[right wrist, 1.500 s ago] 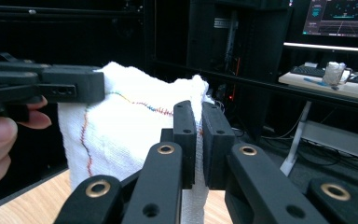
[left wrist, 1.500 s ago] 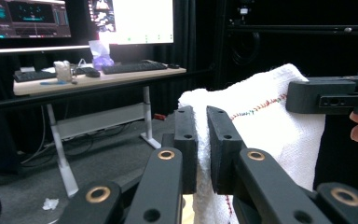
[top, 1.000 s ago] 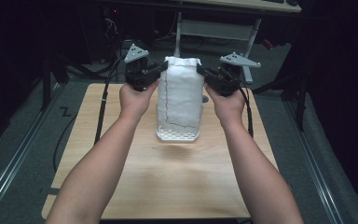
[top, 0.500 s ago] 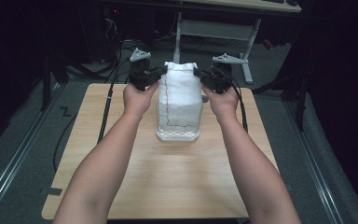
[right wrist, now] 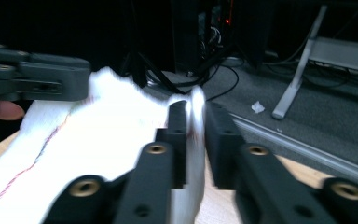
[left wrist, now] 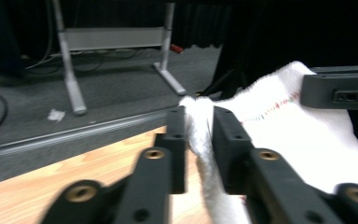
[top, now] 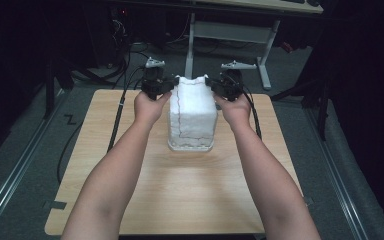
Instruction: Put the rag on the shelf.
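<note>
From the high view, I have the white towel (top: 192, 114) draped over a clear container (top: 190, 145) that stands on the wooden table (top: 180, 195), toward its far edge and midway between the left and right edges. Against the earlier high views, both hands have come down and the cloth sits lower, settled as a cover over the container. My left gripper (top: 164, 86) is at the towel's far-left top corner and my right gripper (top: 217, 85) at its far-right top corner. In the left gripper view, the jaws have just been opening; they stand narrow with a fold of towel (left wrist: 200, 126) between them, a gap showing on at least one side, so I judge the pinch is released. In the right gripper view, the same holds: jaws just opening, narrow, the towel's edge (right wrist: 196, 121) loose between them, with the other gripper's jaw (right wrist: 32, 77) across the cloth. I read this as the let-go: the cover is placed, and backing both tools off cleanly without dragging it comes next.
</note>
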{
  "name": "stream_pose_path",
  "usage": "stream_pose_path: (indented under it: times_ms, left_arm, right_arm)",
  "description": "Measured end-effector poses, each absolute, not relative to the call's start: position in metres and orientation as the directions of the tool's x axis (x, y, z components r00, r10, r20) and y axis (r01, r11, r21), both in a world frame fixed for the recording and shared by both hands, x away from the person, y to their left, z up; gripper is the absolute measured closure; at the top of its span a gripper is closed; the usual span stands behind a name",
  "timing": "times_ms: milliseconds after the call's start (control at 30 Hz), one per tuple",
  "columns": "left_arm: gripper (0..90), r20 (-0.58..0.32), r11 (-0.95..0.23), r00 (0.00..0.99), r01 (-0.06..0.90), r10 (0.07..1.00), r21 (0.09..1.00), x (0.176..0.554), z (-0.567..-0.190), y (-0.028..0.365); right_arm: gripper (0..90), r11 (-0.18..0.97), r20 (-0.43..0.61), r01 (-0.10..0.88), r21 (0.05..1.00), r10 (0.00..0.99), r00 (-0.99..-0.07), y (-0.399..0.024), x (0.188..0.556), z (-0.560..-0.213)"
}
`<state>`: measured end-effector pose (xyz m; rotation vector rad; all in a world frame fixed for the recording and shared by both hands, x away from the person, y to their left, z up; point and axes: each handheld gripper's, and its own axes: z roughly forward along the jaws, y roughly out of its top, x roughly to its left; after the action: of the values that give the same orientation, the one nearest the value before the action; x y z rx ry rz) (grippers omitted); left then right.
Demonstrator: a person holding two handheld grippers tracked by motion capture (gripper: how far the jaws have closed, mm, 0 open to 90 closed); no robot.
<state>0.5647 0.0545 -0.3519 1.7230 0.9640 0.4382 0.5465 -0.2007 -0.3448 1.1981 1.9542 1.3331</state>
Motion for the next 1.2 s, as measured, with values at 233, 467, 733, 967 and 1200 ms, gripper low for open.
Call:
stream_pose_path:
  times_ms: [233, 467, 733, 967, 1200]
  left_arm:
    - [56.6, -0.171, -0.098, 0.587, 0.398, 0.791, 0.912, 0.563, -0.359, 0.06]
    - [52.4, -0.15, -0.106, 0.592, 0.376, 0.792, 0.921, 0.553, -0.352, 0.06]
    - [46.8, -0.143, -0.096, 0.602, 0.347, 0.786, 0.933, 0.536, -0.345, 0.067]
    - [44.3, -0.134, -0.101, 0.611, 0.335, 0.78, 0.937, 0.516, -0.346, 0.08]
    - [39.5, -0.087, -0.151, 0.614, 0.325, 0.784, 0.933, 0.487, -0.355, 0.098]
  right_arm:
    - [71.0, 0.144, 0.092, 0.413, 0.899, 0.861, -0.5, -0.202, 0.545, -0.357]
    - [65.9, 0.124, 0.105, 0.403, 0.907, 0.859, -0.501, -0.211, 0.537, -0.352]
    - [60.2, 0.152, 0.059, 0.371, 0.916, 0.864, -0.501, -0.216, 0.523, -0.348]
    - [53.7, 0.173, 0.035, 0.356, 0.918, 0.86, -0.509, -0.22, 0.507, -0.348]
    - [50.4, 0.202, 0.002, 0.333, 0.921, 0.851, -0.524, -0.222, 0.482, -0.352]
